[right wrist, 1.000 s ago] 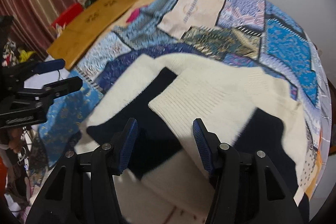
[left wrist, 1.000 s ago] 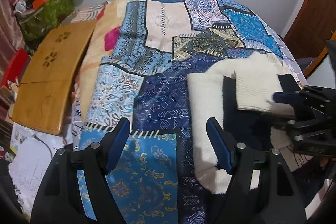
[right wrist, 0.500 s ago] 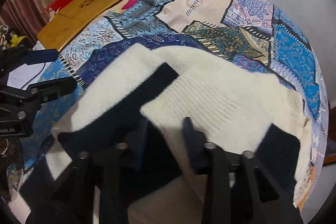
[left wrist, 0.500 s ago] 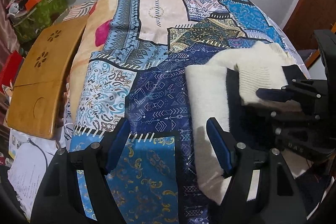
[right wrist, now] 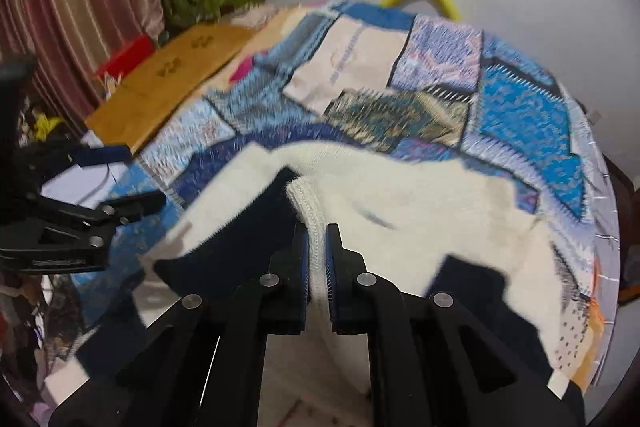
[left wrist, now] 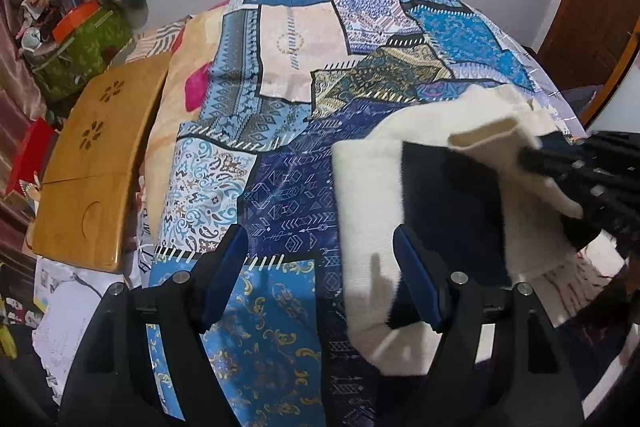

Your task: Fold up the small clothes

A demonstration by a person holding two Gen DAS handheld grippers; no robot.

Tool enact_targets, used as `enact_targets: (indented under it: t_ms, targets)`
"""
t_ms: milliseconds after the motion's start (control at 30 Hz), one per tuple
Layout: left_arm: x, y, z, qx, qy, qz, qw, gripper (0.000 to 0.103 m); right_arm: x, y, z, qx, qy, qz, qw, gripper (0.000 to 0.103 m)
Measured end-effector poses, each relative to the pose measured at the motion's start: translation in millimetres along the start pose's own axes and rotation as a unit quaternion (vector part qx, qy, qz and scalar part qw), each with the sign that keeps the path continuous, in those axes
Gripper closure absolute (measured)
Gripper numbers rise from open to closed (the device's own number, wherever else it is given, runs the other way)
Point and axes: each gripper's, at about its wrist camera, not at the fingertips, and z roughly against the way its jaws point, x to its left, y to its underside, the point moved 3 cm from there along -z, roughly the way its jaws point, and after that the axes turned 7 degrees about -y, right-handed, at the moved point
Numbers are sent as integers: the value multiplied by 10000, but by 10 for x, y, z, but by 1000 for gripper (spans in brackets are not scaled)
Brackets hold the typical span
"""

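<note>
We find open patchwork bedspread (left wrist: 280, 187) left of the sweater (left wrist: 368, 227); a wooden tray (left wrist: 92, 167), apparently overhanging, bounds it.

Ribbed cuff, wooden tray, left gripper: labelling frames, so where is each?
Ribbed cuff (right wrist: 311, 223): right wrist view, pinched knit edge.
Wooden tray (left wrist: 92, 163): left wrist view, top face.
Left gripper (left wrist: 320, 279): left wrist view, midway between fingertips.

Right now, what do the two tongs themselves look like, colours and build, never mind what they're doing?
Both match. The left tongs and right tongs have chunky matte black plastic arms with triangular cut-outs and round silver screw heads at the joints. Each finger ends in a dark blue ribbed pad. No cables or sleeves show, and any lettering on the bodies is too blurred to read.
</note>
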Motion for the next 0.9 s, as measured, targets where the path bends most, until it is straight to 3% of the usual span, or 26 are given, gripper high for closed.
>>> enact_targets:
  t_ms: [500, 700, 900]
  targets:
    - [-612, -74, 327, -100, 0, -361, 9993, 24, -591, 171, 1306, -1202, 409, -534, 9905, 96]
    - [-968, -104, 350, -39, 94, -528, 9986, 21, -943, 431, 1551, -1352, 528, -913, 9852, 96]
    - [-1319, -56, 216, 194, 159, -661, 9975, 21, -1270, 792, 1526, -1170, 525, -1354, 9825, 96]
